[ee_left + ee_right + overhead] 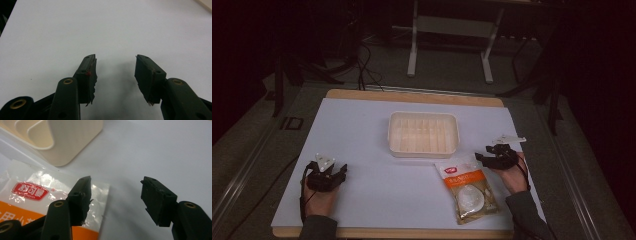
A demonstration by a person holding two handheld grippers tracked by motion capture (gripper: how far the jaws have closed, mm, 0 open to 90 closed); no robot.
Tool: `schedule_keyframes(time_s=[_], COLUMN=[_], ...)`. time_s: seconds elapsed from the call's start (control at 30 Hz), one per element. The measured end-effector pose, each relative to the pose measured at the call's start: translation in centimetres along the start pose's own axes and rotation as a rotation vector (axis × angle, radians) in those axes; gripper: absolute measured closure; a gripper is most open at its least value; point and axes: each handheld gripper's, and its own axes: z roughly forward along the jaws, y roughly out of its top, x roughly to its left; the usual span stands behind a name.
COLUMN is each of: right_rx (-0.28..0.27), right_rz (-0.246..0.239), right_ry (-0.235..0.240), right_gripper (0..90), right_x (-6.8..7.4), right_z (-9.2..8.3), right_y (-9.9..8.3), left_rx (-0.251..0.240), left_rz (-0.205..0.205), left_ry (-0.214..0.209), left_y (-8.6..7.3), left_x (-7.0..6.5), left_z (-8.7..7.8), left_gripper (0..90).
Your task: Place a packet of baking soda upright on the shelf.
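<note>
The right gripper (490,154) is sitting just beside the top right corner of the snack packet (468,187), which is lying flat on the white worktop (362,125) in front of the cream plastic tray (423,133). The packet's long axis is running from the tray toward the person's edge, slightly slanted, with the clear sealed end nearest the tray. In the right gripper view the packet (37,200) is lying to the left of the fingers: one finger (81,195) is standing over the clear corner of it, the other (157,200) is over bare worktop. These fingers are standing wide apart and are holding nothing; I cannot tell if the one finger is touching the film.

The left gripper (331,172) is resting well apart from the packet, near the left front of the worktop. Its fingers (88,75) are also apart, with only white surface between them.

The right hand (512,177) is clearly the nearer one, so I judge that it is going to take the packet, probably by this corner.
</note>
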Motion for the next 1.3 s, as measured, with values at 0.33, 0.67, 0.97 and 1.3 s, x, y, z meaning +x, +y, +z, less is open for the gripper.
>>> schedule_keyframes(time_s=[0.33, 0.67, 0.97, 1.3], right_rx=[0.038, 0.056, 0.083, 0.075], right_rz=[0.006, 0.056, 0.045, 0.014], right_ry=[0.038, 0.109, 0.163, 0.234], right_gripper=[40.8, 43.8, 51.3, 55.8], right_x=[-0.1, -0.4, -0.3, -0.3], right_z=[2.2, 3.7, 4.1, 3.0], right_y=[0.6, 0.3, -0.6, -1.3], left_rx=[0.005, 0.000, -0.002, -0.003], left_rz=[0.003, -0.006, -0.008, -0.009], left_ry=[-0.002, -0.001, -0.001, 0.003], left_y=[0.0, 0.0, 0.0, 0.0], left_x=[0.0, 0.0, 0.1, 0.1], left_z=[0.0, 0.0, 0.0, 0.0], left_gripper=[50.5, 49.9, 49.4, 49.1])
